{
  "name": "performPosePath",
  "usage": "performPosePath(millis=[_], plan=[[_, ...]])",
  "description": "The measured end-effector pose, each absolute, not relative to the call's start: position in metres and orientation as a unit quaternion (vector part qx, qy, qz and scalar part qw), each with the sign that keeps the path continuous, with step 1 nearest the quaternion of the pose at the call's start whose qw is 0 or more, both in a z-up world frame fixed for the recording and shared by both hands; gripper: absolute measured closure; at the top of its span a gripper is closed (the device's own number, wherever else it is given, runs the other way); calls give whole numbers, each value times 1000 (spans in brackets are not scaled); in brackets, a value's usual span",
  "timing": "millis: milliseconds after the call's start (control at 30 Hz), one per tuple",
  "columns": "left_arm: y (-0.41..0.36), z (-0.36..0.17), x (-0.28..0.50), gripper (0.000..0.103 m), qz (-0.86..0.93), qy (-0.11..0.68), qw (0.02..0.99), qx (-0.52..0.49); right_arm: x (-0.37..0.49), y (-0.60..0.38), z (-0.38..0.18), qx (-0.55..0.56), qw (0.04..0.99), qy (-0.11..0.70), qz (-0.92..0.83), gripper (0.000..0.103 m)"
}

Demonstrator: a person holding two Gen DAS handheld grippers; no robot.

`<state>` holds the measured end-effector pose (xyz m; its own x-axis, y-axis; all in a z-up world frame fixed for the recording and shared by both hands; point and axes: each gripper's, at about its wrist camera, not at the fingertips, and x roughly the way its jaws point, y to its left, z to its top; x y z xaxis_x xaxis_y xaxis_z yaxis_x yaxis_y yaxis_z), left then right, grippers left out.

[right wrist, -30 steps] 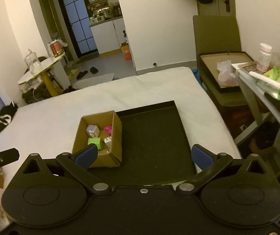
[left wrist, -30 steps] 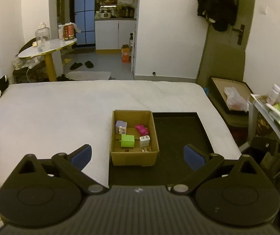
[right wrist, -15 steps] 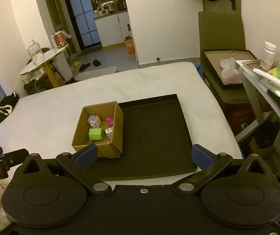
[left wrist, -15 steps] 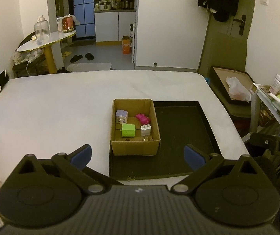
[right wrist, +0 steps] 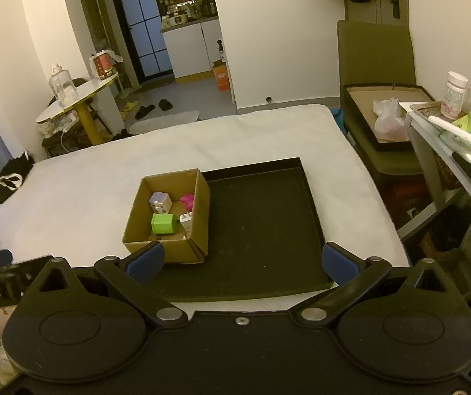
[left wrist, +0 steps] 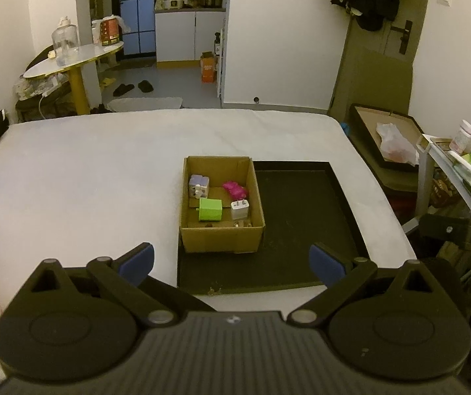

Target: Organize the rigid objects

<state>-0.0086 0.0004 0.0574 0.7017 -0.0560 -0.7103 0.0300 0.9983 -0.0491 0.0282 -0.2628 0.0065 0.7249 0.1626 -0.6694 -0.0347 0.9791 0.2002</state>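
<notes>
A cardboard box point(left wrist: 221, 239) stands on the left part of a black tray point(left wrist: 301, 217) on a white bed. In the box lie a green charger point(left wrist: 210, 209), a white plug point(left wrist: 240, 209), a pink item point(left wrist: 234, 189) and a lilac block point(left wrist: 198, 186). The box point(right wrist: 199, 204), green charger point(right wrist: 164, 223) and tray point(right wrist: 261, 217) also show in the right wrist view. My left gripper point(left wrist: 232, 261) is open and empty, held back above the tray's near edge. My right gripper point(right wrist: 242, 261) is open and empty, likewise short of the tray.
The white bed point(left wrist: 87, 181) spreads left and beyond the tray. A shelf with bottles and green packets point(right wrist: 459, 125) stands at the right. A chair holding a flat box point(right wrist: 386, 118) is beyond it. A round table point(left wrist: 70, 62) stands far left.
Both grippers have drawn back and risen, so the box and tray look smaller and farther off. Both stay open and empty. Nothing in the box has moved.
</notes>
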Motion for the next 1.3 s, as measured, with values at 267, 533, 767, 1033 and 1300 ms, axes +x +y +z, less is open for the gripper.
performPosePath(millis=[267, 533, 767, 1033, 1300], plan=[[-2, 56, -10, 3, -27, 387, 921, -16, 29, -262, 4, 86, 921, 376, 53, 0], [-2, 57, -10, 3, -24, 386, 922, -14, 32, -263, 3, 88, 920, 378, 54, 0], [-4, 57, -11, 3, -26, 387, 922, -10, 32, -262, 3, 85, 920, 378, 50, 0], [-8, 58, -12, 3, -24, 385, 923, -2, 33, -263, 2, 82, 920, 380, 52, 0], [-8, 58, -14, 3, -25, 386, 922, -1, 33, -261, 1, 79, 920, 381, 52, 0]])
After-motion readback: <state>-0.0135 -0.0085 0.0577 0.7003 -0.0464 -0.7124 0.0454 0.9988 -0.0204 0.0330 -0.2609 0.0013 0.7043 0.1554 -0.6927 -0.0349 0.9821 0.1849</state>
